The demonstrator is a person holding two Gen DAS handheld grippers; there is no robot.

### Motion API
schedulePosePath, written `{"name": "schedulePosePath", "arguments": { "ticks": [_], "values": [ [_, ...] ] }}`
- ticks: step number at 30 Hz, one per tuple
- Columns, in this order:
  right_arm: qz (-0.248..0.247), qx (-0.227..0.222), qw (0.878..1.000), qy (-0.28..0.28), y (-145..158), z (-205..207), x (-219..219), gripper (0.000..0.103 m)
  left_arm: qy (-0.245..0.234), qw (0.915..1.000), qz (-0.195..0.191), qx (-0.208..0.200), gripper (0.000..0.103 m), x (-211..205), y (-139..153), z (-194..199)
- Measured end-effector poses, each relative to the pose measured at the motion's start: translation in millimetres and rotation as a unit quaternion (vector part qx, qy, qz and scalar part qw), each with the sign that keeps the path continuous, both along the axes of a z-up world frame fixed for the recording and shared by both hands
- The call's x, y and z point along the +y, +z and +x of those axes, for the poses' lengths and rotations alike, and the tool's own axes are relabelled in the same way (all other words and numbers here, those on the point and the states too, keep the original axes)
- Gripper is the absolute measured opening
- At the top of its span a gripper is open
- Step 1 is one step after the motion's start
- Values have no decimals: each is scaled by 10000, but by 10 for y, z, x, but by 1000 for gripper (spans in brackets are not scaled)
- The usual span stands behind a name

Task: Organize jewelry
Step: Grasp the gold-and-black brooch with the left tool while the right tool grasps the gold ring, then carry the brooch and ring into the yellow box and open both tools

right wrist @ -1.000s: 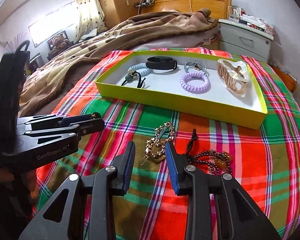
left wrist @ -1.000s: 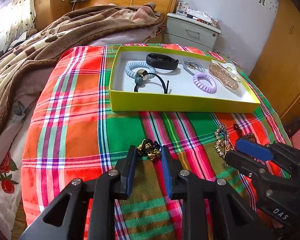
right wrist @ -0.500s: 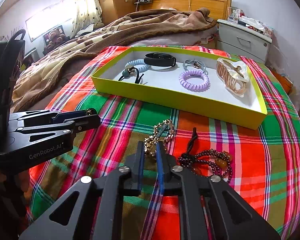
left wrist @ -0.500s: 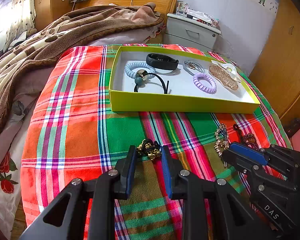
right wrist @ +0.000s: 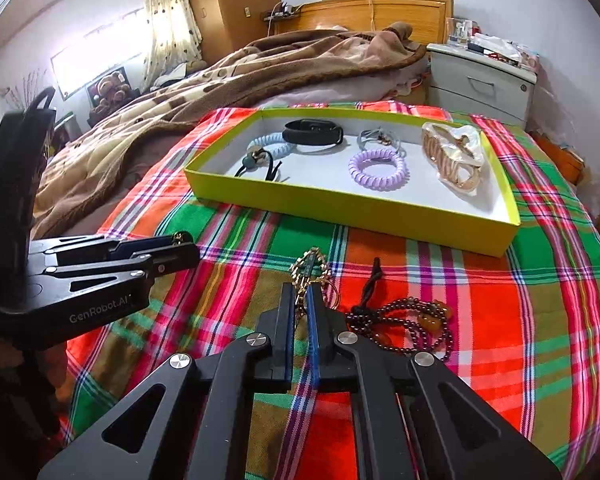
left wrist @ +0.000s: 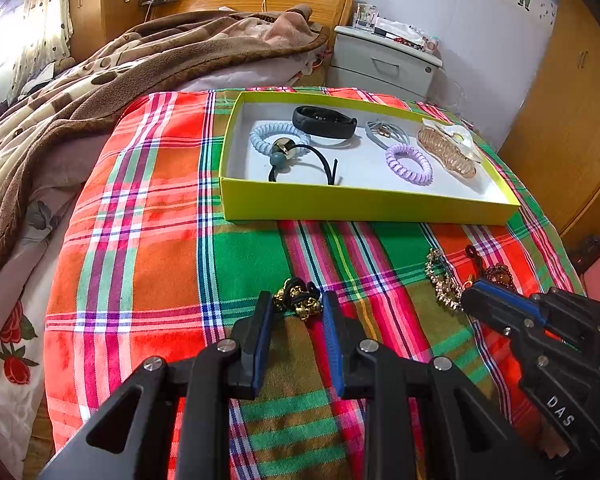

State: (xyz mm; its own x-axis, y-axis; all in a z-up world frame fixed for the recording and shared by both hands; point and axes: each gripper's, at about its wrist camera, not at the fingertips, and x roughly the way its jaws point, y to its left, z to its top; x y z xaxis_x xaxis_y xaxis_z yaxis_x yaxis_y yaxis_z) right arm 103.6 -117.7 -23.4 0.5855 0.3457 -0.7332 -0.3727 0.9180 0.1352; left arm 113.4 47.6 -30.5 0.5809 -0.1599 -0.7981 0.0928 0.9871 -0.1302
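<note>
A tray (right wrist: 352,216) is set on the cloth (right wrist: 540,320), hair ties (right wrist: 378,170) inside; before it are laid a chain (right wrist: 310,268) and, rightward, beads (right wrist: 412,320).

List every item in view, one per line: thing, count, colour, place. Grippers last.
tray: 1, yellow-green, white inside, on plaid cloth
black band: 1, tray, far side
spiral hair ties: 2, pale blue at tray's left, lilac toward right
beaded hair tie: 1, black, tray front left
grey hair tie: 1, tray, far middle
claw clip: 1, rose-gold and white, tray right
gold chain piece: 1, on cloth
bead bracelet: 1, dark purple, on cloth
black-gold ornament: 1, on cloth
left gripper: open around ornament
right gripper: shut on chain
</note>
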Motion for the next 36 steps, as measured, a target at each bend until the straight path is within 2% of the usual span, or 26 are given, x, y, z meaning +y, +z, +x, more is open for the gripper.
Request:
{"name": "schedulePosePath", "arguments": {
  "ticks": [11,22,36],
  "values": [
    [179,-133,9997,-134,72,-39,-117,3,16,9999,-7,-126,25,22,90,-85],
    [292,-435,9984,-200,275,-57,-189,3,-36,9996,-8,-291,25,-19,244,-104],
    [331,-779,9956,-403,525,228,-379,3,-100,9983,-36,-570,25,-96,573,193]
  ]
}}
